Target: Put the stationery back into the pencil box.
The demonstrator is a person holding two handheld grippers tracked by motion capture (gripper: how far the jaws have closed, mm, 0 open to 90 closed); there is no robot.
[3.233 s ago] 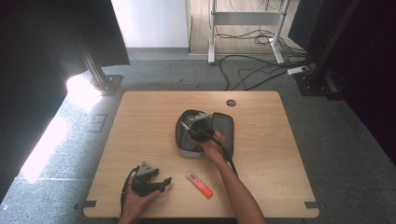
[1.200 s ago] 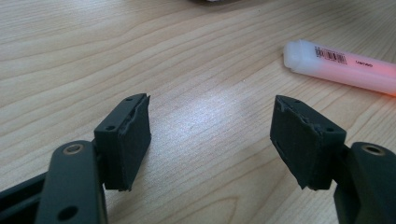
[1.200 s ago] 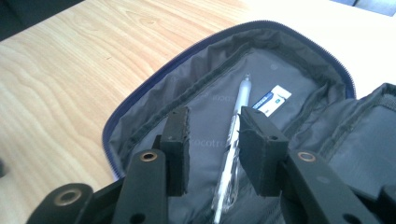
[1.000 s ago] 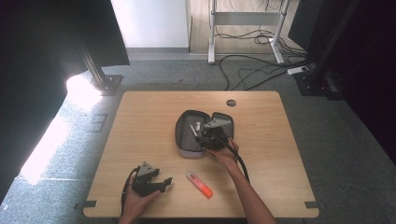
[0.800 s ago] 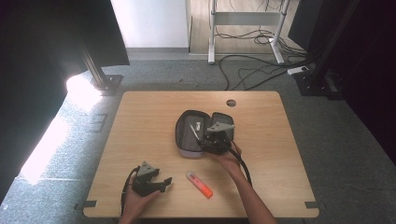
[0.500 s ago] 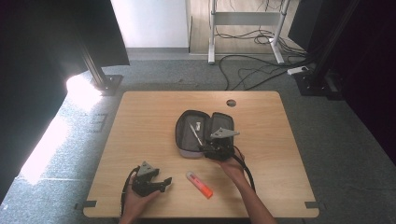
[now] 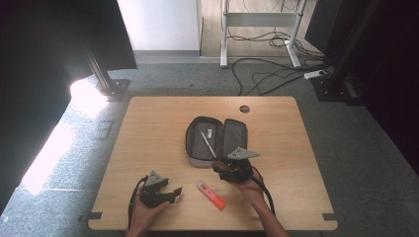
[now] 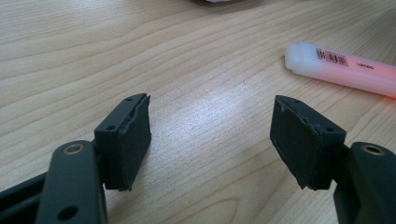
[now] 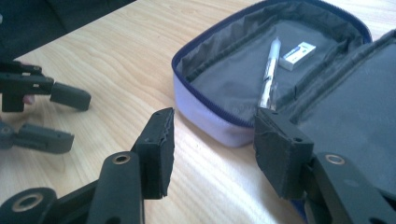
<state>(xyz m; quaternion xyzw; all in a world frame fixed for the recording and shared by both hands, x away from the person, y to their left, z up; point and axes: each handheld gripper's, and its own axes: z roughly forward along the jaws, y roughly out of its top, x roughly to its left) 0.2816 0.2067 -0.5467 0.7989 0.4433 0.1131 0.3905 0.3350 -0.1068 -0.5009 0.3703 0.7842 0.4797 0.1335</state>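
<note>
With its jaws just spread and empty, the right tool (image 7: 225, 167) should swing from the open pencil case (image 7: 216, 140) down to the orange highlighter (image 7: 211, 195), straddling its middle squarely before clenching, while the released left tool (image 7: 170, 193) waits beside it.

You see the desk (image 7: 148, 128) evenly lit and sharp from above, while hard sunlight burns out the floor (image 7: 54, 148) beyond its left edge. Dark surrounds frame the top corners. Close up, glare sheens the wood, and the nearest jaws look soft.
</note>
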